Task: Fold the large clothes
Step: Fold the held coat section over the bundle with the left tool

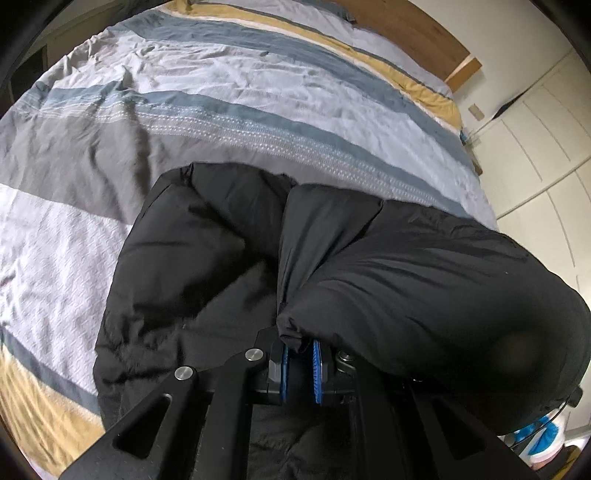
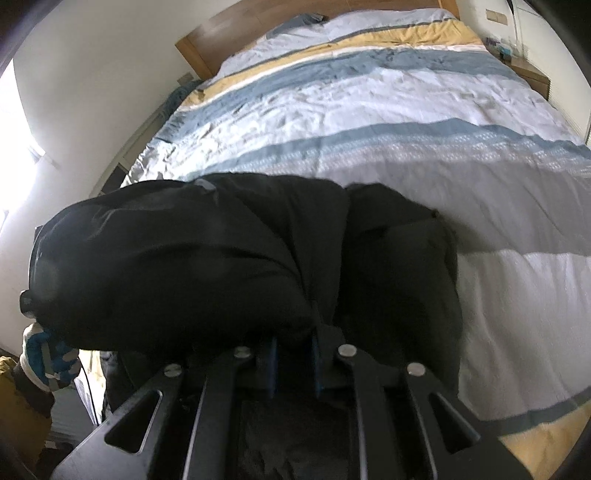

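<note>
Black puffer jacket (image 1: 229, 266) bunched on the near part of the striped duvet (image 1: 221, 122), one padded fold lifted. Left gripper (image 1: 301, 363) pinching an edge of that fold between blue pads (image 1: 317, 369). Right gripper (image 2: 293, 360) clamped on dark fabric likewise. Wooden headboard (image 2: 229, 33) beyond; gloved hand (image 2: 44, 358) at left.
</note>
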`<state>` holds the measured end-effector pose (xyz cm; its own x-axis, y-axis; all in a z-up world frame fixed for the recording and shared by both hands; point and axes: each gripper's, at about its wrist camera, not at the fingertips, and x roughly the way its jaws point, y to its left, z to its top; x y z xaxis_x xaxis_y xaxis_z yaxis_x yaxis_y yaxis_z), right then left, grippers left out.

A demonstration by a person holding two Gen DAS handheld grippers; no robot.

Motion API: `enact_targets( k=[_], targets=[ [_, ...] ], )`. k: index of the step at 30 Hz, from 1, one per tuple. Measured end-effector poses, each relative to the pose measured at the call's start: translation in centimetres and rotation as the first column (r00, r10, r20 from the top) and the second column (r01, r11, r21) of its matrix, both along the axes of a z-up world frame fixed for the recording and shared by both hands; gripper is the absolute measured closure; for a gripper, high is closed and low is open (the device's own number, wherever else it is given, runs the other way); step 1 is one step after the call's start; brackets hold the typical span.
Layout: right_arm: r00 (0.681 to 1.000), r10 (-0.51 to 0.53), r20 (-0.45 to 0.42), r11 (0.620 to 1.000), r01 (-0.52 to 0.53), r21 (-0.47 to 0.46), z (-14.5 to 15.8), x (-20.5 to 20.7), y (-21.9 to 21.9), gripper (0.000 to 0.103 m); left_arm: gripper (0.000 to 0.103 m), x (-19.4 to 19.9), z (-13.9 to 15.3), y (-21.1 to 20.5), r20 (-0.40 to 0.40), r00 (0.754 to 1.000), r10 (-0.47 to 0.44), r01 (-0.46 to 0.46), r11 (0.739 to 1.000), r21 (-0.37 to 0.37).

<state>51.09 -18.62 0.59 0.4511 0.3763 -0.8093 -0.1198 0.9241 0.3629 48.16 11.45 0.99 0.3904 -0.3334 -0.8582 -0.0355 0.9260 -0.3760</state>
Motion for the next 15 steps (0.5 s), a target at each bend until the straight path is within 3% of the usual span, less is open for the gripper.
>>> enact_targets(
  k=[3,5,7,8,10,15],
  targets=[
    [1.000,-0.018,-0.010,1.000,0.018,-0.009,0.2,-1.1,-0.5,0.088,0.092,-0.9,-0.1,0.0,-0.029,1.000,-0.003,0.005,0.998,0.058],
    [0.999,-0.033,-0.017,0.999,0.032,-0.010,0.4,-1.6,-1.1,0.088,0.090,-2.0,0.2,0.5,-0.048,0.999,0.008,-0.006,0.999,0.052],
    [0.999,-0.046,-0.018,0.999,0.046,-0.015,0.9,-2.4,-1.7,0.086,0.066,-3.3,1.0,1.3,-0.057,0.998,0.032,-0.031,0.999,0.026],
    [0.998,-0.052,-0.018,0.998,0.052,-0.021,1.2,-2.9,-2.1,0.083,0.060,-3.9,1.5,1.8,-0.052,0.997,0.049,-0.048,0.999,0.024],
    [0.998,-0.062,-0.011,0.998,0.061,-0.027,2.1,-3.6,-2.6,0.062,0.058,-4.8,2.6,2.4,-0.037,0.997,0.065,-0.064,0.998,0.012],
    [0.999,-0.038,0.036,0.999,0.039,-0.036,5.4,-3.4,-2.3,0.060,0.051,-4.7,6.5,2.0,0.026,0.999,0.045,-0.045,0.999,0.007]
  ],
)
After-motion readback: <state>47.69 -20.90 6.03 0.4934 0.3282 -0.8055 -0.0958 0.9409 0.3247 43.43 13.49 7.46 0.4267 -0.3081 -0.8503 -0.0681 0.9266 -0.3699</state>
